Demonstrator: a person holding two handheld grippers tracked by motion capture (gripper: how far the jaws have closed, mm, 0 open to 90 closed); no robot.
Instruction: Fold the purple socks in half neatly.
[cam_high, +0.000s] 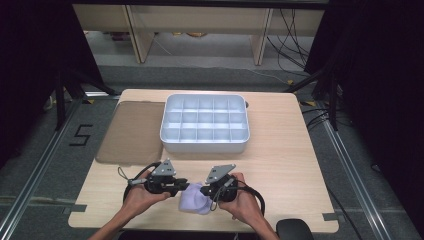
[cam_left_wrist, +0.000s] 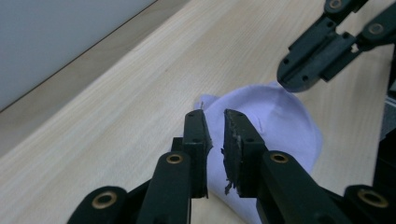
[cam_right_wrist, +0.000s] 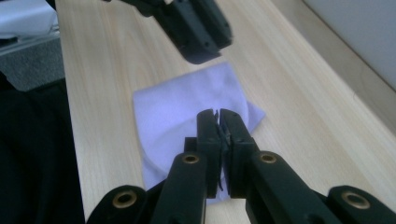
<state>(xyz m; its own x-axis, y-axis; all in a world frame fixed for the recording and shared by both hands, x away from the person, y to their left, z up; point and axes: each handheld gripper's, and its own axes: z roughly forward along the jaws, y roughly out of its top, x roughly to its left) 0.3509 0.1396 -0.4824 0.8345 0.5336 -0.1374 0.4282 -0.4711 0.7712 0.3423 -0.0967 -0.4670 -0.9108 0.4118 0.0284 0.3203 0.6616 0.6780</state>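
Observation:
A small lavender cloth (cam_high: 196, 203) lies flat on the wooden table (cam_high: 280, 165) near its front edge, between my two hands. My left gripper (cam_high: 186, 186) comes in from the left, its tips at the cloth's left edge. In the left gripper view its jaws (cam_left_wrist: 214, 114) stand almost together over the cloth (cam_left_wrist: 280, 126), and I see nothing pinched between them. My right gripper (cam_high: 204, 190) points in from the right. Its jaws (cam_right_wrist: 217, 112) are pressed together above the cloth (cam_right_wrist: 182, 107), which stays flat. Both grippers hover over opposite edges of the cloth.
A white tray (cam_high: 205, 146) divided into several empty compartments stands at the middle of the table, beyond the grippers. A brown mat (cam_high: 132, 132) lies to its left. The table's front edge runs just behind my hands.

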